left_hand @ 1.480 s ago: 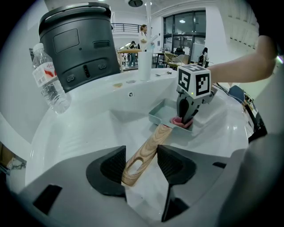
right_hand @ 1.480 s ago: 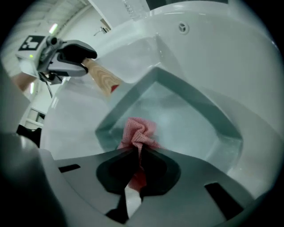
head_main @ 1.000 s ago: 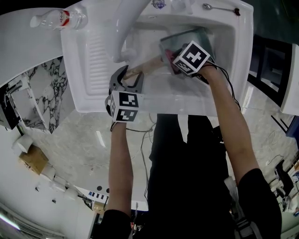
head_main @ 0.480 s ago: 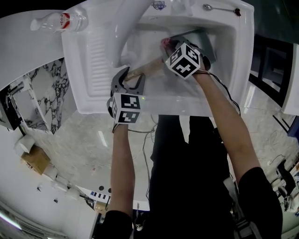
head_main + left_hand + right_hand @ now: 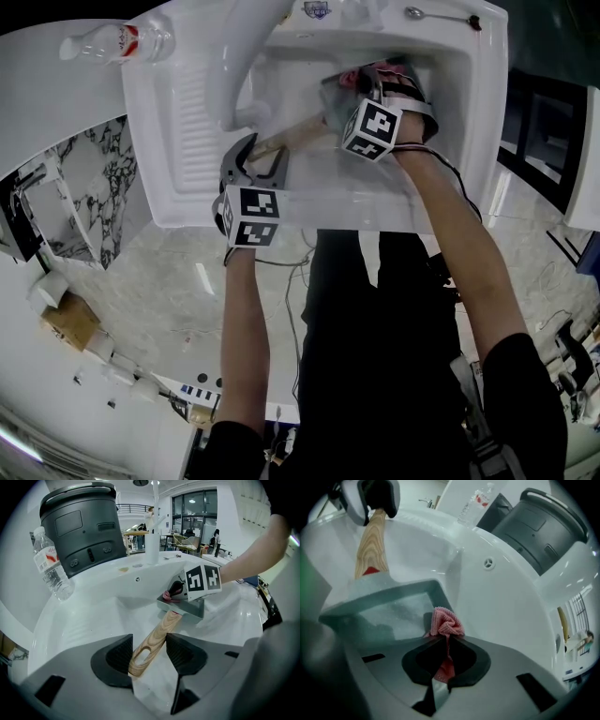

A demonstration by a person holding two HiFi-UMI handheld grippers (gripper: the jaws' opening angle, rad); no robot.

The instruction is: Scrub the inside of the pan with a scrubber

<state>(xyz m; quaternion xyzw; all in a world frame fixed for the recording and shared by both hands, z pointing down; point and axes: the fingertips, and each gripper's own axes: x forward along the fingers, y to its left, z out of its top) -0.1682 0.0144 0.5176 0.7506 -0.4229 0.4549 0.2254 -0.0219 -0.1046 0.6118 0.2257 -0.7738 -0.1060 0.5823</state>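
Step in hand: scrubbing the pan (image 5: 389, 613), by my reading; the scrubber (image 5: 446, 622) sits at the pan's near rim, just over its grey inside.
Where the pan is: down in the white sink (image 5: 469, 141), with its wooden handle (image 5: 164, 625) pointing toward the person's left.
Right gripper (image 5: 443, 644): jaws pressed together on the pink mesh scrubber, whose bunched end pokes out in front of them.
Left gripper (image 5: 149, 645): jaws spread either side of the handle's end. One pad touches the wood and a gap shows at the other, so it steadies the handle more than it clamps it.
Next move: likely push the scrubber down onto the pan floor and sweep it across and into the corners. That calls for firm downward pressure and a steadier hold on the handle, so the pan does not slide.
In the way: the faucet (image 5: 255, 56) arches over the sink's left side, near the handle, and the sink walls hem in the strokes.
Around: a plastic bottle (image 5: 117, 39) at the sink's far left corner, a spoon (image 5: 439, 15) on the far rim, and a dark lidded pot (image 5: 79, 524) behind on the counter, all well apart from the pan.
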